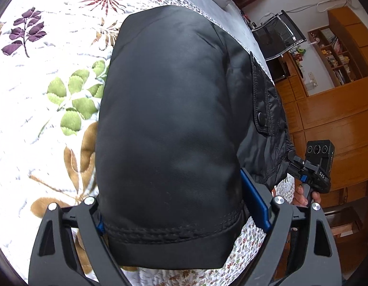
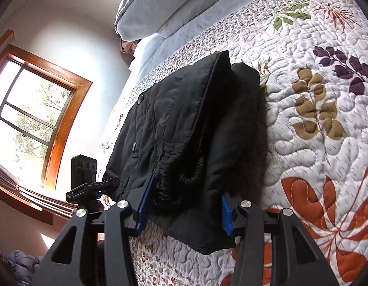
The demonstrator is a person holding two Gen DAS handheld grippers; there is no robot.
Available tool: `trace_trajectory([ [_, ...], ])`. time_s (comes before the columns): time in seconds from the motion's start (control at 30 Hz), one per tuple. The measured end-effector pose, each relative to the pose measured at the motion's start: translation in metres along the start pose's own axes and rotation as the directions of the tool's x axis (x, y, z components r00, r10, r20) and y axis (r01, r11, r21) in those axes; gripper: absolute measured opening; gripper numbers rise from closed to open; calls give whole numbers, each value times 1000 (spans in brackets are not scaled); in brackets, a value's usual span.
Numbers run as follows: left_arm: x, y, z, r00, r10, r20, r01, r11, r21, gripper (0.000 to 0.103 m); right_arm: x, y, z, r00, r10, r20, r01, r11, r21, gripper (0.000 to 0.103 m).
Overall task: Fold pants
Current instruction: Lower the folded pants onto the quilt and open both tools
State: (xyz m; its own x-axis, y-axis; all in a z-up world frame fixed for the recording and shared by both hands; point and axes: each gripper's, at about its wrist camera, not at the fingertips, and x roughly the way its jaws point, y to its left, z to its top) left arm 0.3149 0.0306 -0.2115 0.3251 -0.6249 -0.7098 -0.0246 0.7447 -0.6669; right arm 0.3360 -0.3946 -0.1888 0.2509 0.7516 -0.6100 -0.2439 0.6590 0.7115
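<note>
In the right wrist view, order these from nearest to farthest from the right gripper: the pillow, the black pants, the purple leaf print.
1. black pants, between the jaws
2. purple leaf print, on the quilt, right
3. pillow, top, at the bed's head

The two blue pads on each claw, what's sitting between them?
The black pants: in the left wrist view a hemmed leg end fills the left claw; in the right wrist view the right claw straddles the gathered waistband edge.

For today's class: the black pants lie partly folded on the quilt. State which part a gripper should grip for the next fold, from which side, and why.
Probably the stitched hem edge of the black pants nearest the left gripper. Approach low from that near side, fingers straddling the edge. The hem is a firm doubled band at the quilt edge, and it already sits between the open blue pads.
</note>
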Motion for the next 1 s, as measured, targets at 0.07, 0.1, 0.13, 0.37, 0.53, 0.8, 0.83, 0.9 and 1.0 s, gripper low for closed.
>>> trace_trajectory([
  [0.07,-2,6,6,1000,4,12,-4,1000,-6,87,8,0,9,1000,1,-4,-1,1000,-2,49],
  [0.1,-4,9,7,1000,7,18,-6,1000,-10,87,13,2,14,1000,2,-7,-2,1000,-4,49],
  [0.13,-5,12,10,1000,9,22,-8,1000,-14,87,17,2,19,1000,3,-10,-3,1000,-5,49],
  [0.37,-21,36,17,999,11,53,-9,1000,-30,88,43,5,40,1000,17,-21,-17,1000,-6,49],
  [0.53,-26,45,18,998,2,56,0,999,-33,89,49,-2,43,999,35,-17,-35,999,12,49],
  [0.8,-32,50,28,998,4,70,-2,1000,-24,90,42,-11,31,999,51,4,-51,998,45,50],
  [0.83,-31,49,30,997,3,71,-1,1000,-27,90,43,-11,31,999,49,6,-50,998,45,50],
  [0.9,-33,48,34,997,0,74,3,1000,-29,90,44,-10,31,999,49,7,-49,998,47,50],
  [1.0,-34,47,34,997,1,73,1,1000,-24,90,42,-11,28,999,45,12,-45,998,51,51],
])
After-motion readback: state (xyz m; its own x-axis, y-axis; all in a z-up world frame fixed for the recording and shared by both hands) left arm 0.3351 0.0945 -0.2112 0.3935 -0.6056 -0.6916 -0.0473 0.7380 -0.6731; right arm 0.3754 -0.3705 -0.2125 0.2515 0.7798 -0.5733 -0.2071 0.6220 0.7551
